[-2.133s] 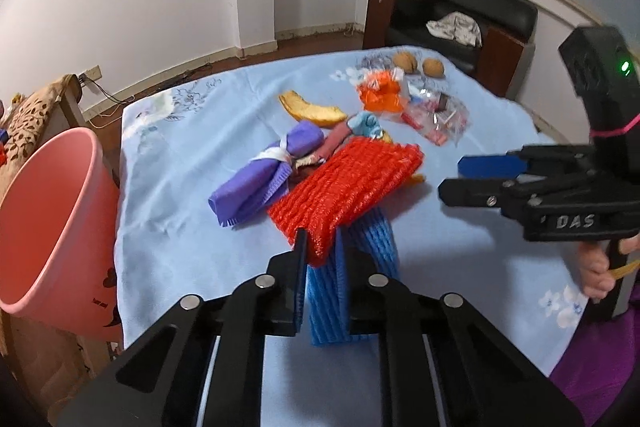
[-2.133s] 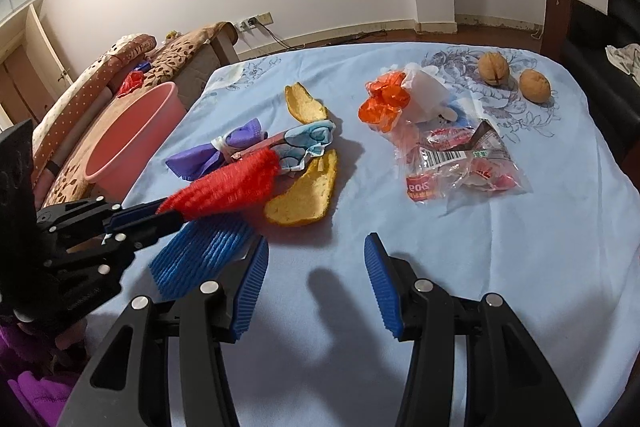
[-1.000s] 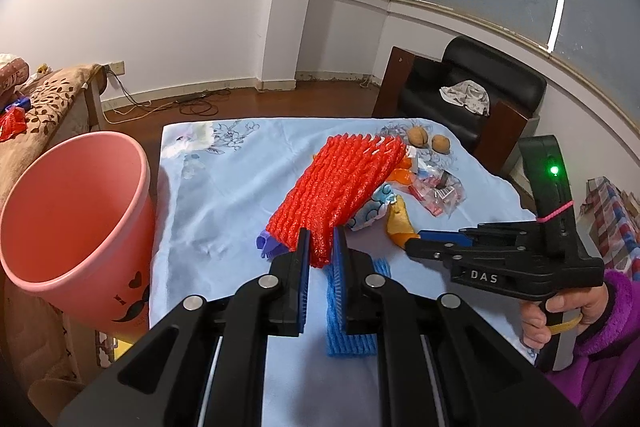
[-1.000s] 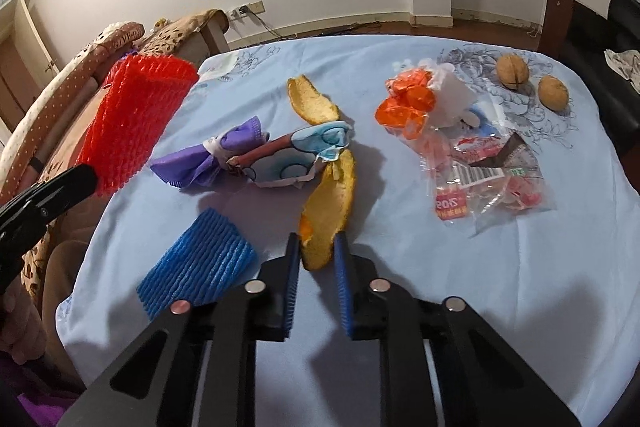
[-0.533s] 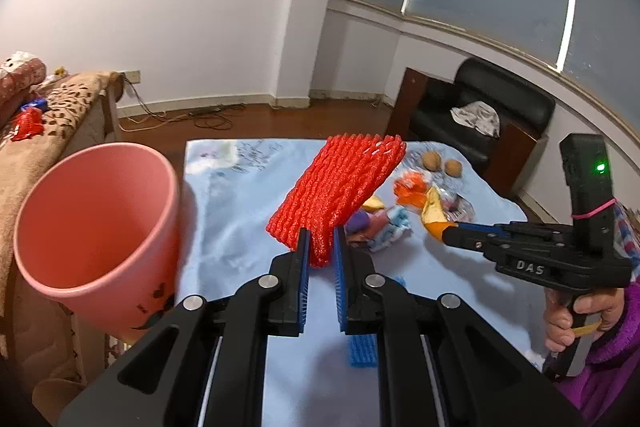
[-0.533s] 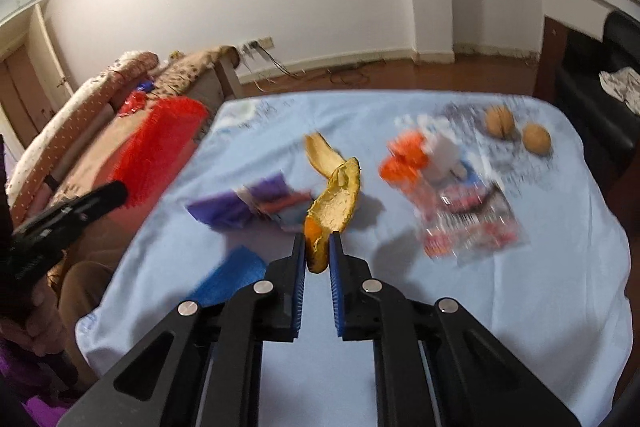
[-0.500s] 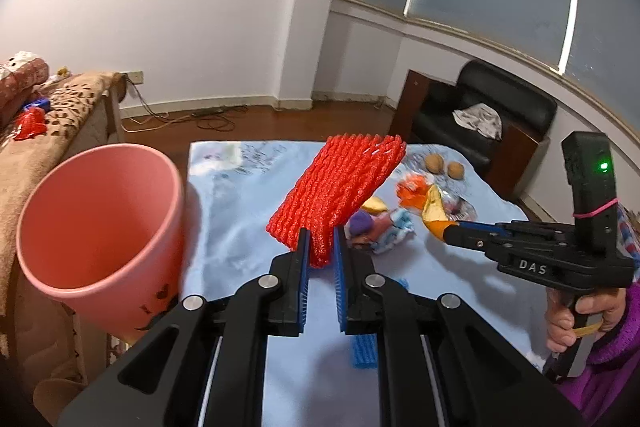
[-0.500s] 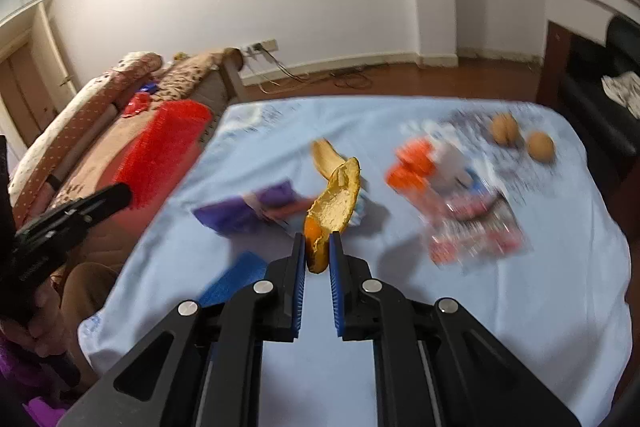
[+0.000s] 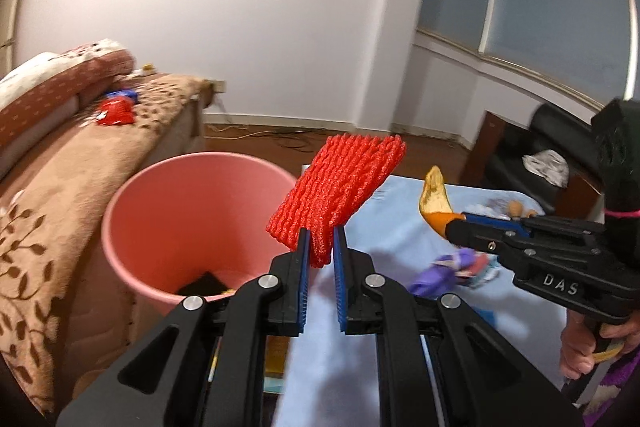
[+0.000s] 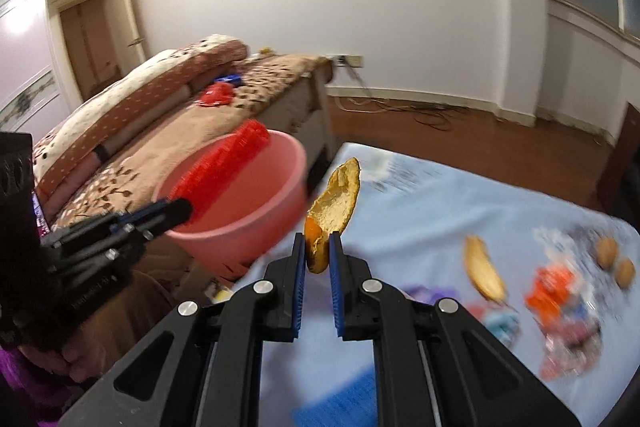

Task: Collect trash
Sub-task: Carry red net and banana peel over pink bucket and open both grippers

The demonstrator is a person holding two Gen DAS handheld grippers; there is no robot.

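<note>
My left gripper (image 9: 320, 243) is shut on a red foam fruit net (image 9: 340, 179) and holds it at the right rim of the pink bin (image 9: 168, 227). In the right wrist view the red net (image 10: 224, 163) hangs over the bin (image 10: 248, 211). My right gripper (image 10: 317, 247) is shut on an orange peel (image 10: 332, 211) and holds it in the air beside the bin, over the table's left edge. The peel also shows in the left wrist view (image 9: 434, 203), right of the net.
On the blue tablecloth (image 10: 420, 211) lie a second peel (image 10: 484, 275), a purple wrapper (image 9: 440, 273), orange and clear wrappers (image 10: 556, 295), a blue foam net (image 10: 340, 403) and two walnuts (image 10: 616, 263). A brown sofa (image 9: 60, 167) stands behind the bin. A dark item (image 9: 204, 285) lies in the bin.
Both grippers have swung left toward the pink bin with their loads. The red net is now at the bin's rim and the peel is close beside the bin.
</note>
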